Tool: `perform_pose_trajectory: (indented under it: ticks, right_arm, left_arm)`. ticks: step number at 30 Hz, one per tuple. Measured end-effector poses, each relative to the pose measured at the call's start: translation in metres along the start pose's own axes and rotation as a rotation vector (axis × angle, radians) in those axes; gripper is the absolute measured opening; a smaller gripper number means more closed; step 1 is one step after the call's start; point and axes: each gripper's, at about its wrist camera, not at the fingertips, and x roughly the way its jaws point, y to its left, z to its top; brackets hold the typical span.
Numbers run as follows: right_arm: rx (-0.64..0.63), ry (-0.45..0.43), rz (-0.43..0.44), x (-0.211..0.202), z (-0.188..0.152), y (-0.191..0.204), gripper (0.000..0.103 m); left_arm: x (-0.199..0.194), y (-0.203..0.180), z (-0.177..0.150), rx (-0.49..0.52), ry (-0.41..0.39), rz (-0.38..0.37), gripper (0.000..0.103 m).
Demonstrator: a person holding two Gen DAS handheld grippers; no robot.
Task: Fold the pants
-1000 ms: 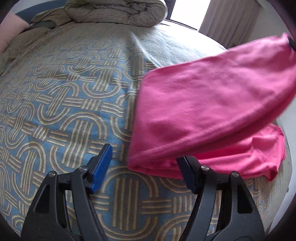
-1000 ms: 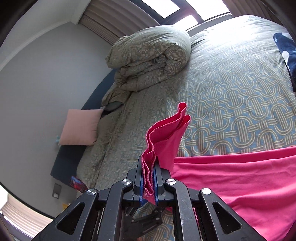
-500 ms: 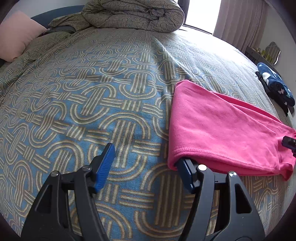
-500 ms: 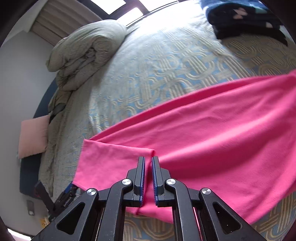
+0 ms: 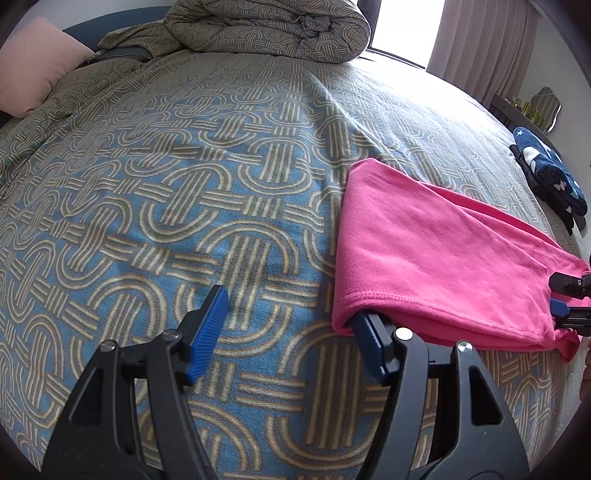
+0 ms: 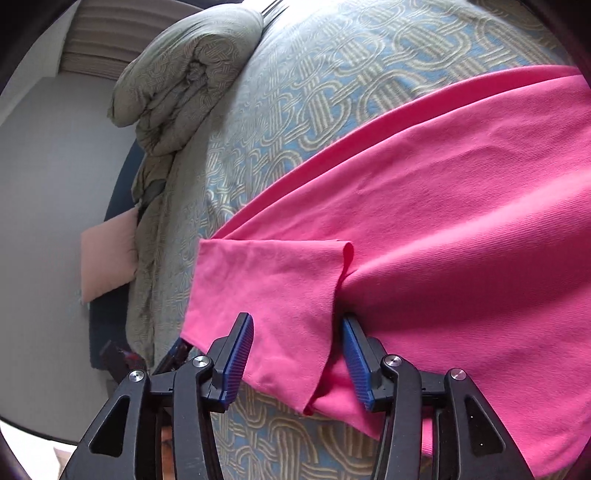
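L hand-held gripper [image 5: 288, 328]: jaws apart | R hand-held gripper [image 6: 297, 354]: jaws opening

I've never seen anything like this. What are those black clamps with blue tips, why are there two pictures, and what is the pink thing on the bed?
There is no robot here: a person holds a pair of tongs in each hand, and a small camera on each looks forward along its two fingers. One picture comes from the left tongs, the other from the right tongs. The pink pants, already folded over, lie on a patterned bedspread. The left tongs stand open, one finger tucked under the fabric's edge. The right tongs are opening, with a flap of the pants between the fingers, no longer pinched. A rolled duvet, a pink pillow and dark blue clothing sit further off.
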Motion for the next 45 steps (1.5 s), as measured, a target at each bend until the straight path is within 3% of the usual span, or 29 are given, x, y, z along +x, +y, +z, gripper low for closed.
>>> perform_pose_trajectory:
  ticks: [3,4,5,6,15,24,27,33,40,45]
  right_arm:
    - [0.019,-0.001,0.033,0.011,0.007,0.002,0.048]
    - [0.015,0.0,0.04,0.014,0.01,0.006,0.042]
    - [-0.004,-0.008,0.035,0.015,0.012,0.011,0.007]
    - [-0.045,-0.017,0.012,0.016,0.013,0.019,0.003]
    - [-0.248,-0.185,-0.085,-0.024,0.032,0.085,0.003]
    - [-0.183,-0.102,-0.306,0.011,0.034,0.026,0.006]
    - [-0.164,-0.107,-0.268,0.007,0.034,0.017,0.006]
    - [-0.213,-0.142,-0.331,-0.009,0.03,0.022,0.018]
    - [-0.185,-0.186,-0.352,-0.042,0.013,0.004,0.02]
    - [-0.179,-0.166,-0.337,-0.061,-0.007,-0.003,0.021]
  left_arm:
    - [0.001,0.0,0.001,0.005,0.002,-0.001,0.067]
    - [0.002,0.0,0.002,0.007,0.005,-0.003,0.067]
    - [0.002,0.0,0.002,0.007,0.007,-0.005,0.067]
    - [0.002,0.0,0.003,0.009,0.01,-0.006,0.067]
    - [0.002,-0.008,0.005,0.023,0.02,-0.049,0.068]
    - [0.003,-0.013,0.002,0.068,0.026,-0.046,0.069]
    - [0.0,-0.012,-0.001,0.085,0.029,-0.041,0.069]
    - [-0.004,-0.008,-0.005,0.086,0.034,-0.031,0.069]
    - [-0.008,-0.007,-0.007,0.091,0.046,-0.004,0.07]
    - [-0.015,-0.008,-0.011,0.086,0.056,0.0,0.07]
